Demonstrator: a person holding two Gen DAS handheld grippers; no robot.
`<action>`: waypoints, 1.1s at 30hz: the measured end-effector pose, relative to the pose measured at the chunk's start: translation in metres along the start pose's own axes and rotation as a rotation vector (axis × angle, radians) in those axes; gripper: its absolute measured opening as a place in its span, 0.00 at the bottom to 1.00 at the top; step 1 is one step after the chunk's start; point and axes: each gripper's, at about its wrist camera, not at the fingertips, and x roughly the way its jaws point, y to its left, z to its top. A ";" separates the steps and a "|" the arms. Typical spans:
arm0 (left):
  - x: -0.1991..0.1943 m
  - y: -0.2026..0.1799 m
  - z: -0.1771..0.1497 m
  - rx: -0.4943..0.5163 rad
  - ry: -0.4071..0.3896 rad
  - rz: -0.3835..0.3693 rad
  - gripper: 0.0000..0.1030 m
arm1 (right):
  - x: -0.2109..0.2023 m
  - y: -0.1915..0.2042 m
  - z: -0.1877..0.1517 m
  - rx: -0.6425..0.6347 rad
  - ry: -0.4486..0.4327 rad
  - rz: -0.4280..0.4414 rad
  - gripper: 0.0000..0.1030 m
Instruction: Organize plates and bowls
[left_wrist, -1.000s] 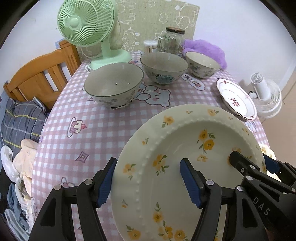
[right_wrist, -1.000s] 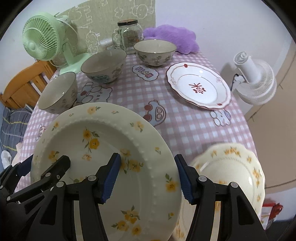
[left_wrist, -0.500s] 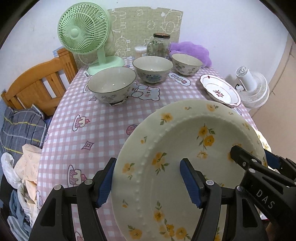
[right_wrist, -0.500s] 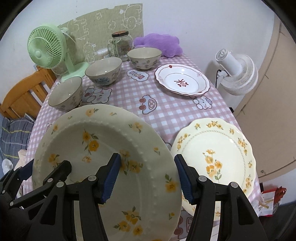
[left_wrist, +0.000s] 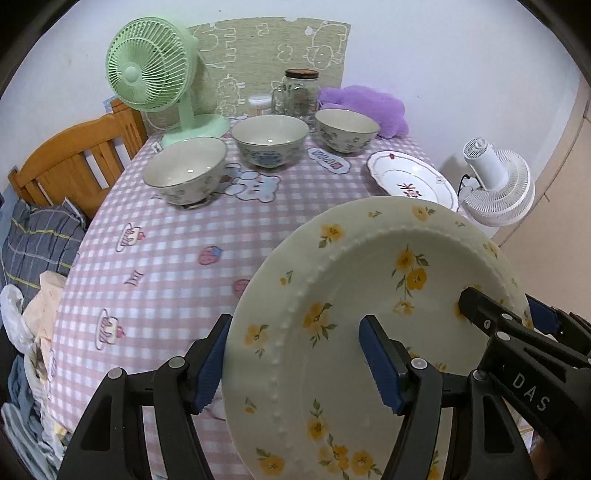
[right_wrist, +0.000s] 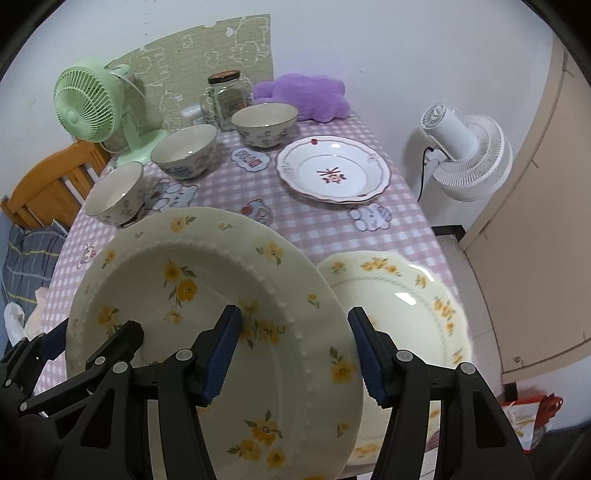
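Note:
Both grippers hold one large cream plate with yellow flowers (left_wrist: 373, 325) (right_wrist: 207, 295) up above the near end of the table. My left gripper (left_wrist: 295, 362) is shut on its left rim; my right gripper (right_wrist: 293, 350) is shut on its right rim. A second yellow-flowered plate (right_wrist: 406, 295) lies on the table under the right gripper. A white plate with a red motif (right_wrist: 332, 173) (left_wrist: 410, 181) lies at the far right. Three bowls (left_wrist: 184, 173) (left_wrist: 269, 138) (left_wrist: 347, 129) stand in a row at the back.
The table has a pink checked cloth (left_wrist: 166, 258). A green fan (left_wrist: 147, 74), a glass jar (left_wrist: 299, 92) and a purple cushion (left_wrist: 365, 107) stand at the back. A white fan (right_wrist: 469, 155) and a wooden chair (left_wrist: 74, 158) flank the table.
Both grippers have lifted the flowered plate higher and drawn back from the table; more of the table and the second yellow-flowered plate now show.

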 end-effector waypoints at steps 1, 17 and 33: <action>0.001 -0.006 0.000 -0.005 0.004 0.000 0.67 | 0.000 -0.005 0.001 -0.003 0.001 0.001 0.61; 0.026 -0.090 -0.007 -0.061 0.058 -0.024 0.67 | 0.018 -0.093 0.004 -0.027 0.043 -0.003 0.61; 0.060 -0.143 -0.017 -0.073 0.130 -0.052 0.69 | 0.048 -0.154 -0.006 -0.014 0.120 -0.037 0.61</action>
